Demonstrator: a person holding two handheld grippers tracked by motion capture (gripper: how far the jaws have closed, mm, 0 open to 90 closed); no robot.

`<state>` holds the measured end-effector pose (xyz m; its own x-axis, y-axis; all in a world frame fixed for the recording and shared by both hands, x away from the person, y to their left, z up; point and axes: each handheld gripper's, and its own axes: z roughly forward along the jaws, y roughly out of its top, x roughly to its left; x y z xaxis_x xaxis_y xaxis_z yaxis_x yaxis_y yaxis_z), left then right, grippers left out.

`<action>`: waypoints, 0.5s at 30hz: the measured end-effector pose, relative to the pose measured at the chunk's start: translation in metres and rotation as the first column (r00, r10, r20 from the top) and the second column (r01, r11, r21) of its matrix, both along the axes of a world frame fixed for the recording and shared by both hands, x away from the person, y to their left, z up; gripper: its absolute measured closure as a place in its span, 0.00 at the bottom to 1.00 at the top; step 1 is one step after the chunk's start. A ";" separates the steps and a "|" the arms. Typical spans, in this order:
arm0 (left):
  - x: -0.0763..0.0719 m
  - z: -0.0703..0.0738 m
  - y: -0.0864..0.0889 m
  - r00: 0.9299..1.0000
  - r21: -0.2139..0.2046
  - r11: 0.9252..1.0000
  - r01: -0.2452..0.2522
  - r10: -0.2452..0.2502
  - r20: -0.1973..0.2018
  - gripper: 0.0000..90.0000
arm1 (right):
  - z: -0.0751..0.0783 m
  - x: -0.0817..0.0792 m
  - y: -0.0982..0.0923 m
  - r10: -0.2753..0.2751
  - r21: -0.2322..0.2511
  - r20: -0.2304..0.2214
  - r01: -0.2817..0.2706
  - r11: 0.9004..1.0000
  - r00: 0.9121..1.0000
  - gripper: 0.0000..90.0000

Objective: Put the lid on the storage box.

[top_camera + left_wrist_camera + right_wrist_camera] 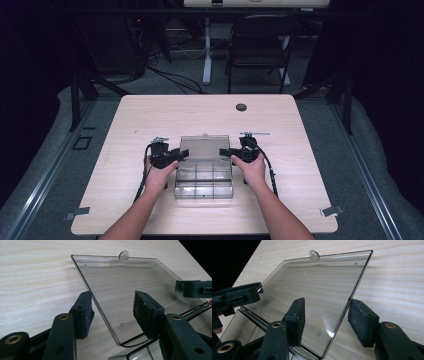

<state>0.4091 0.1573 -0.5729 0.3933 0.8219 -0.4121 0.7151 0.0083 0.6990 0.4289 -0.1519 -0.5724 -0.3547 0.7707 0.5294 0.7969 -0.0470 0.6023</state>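
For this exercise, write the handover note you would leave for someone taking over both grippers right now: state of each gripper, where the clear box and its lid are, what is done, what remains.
Left gripper: jaws open, straddling the left edge of the lid, not clamped.
Right gripper: jaws open, straddling the lid's right edge, also not clamped.
Clear compartment box: sits near the table's front middle, between the two hands; the lid is swung open, and the gripper views show the wood through it.
Done: lid is open and both grippers are lined up on its side edges.
Left: probably close both grippers on the lid and swing it; whether the compartments hold anything cannot be told.
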 end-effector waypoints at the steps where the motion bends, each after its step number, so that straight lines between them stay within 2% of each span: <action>1: 0.000 0.000 0.000 1.000 0.000 1.000 0.000 0.000 0.000 0.55 | 0.000 0.000 0.000 -0.002 0.003 -0.003 0.002 1.000 1.000 0.53; 15: 0.000 -0.002 0.000 1.000 0.005 1.000 -0.001 0.001 0.000 0.55 | -0.003 0.000 0.001 -0.031 0.023 -0.060 0.032 0.999 0.998 0.52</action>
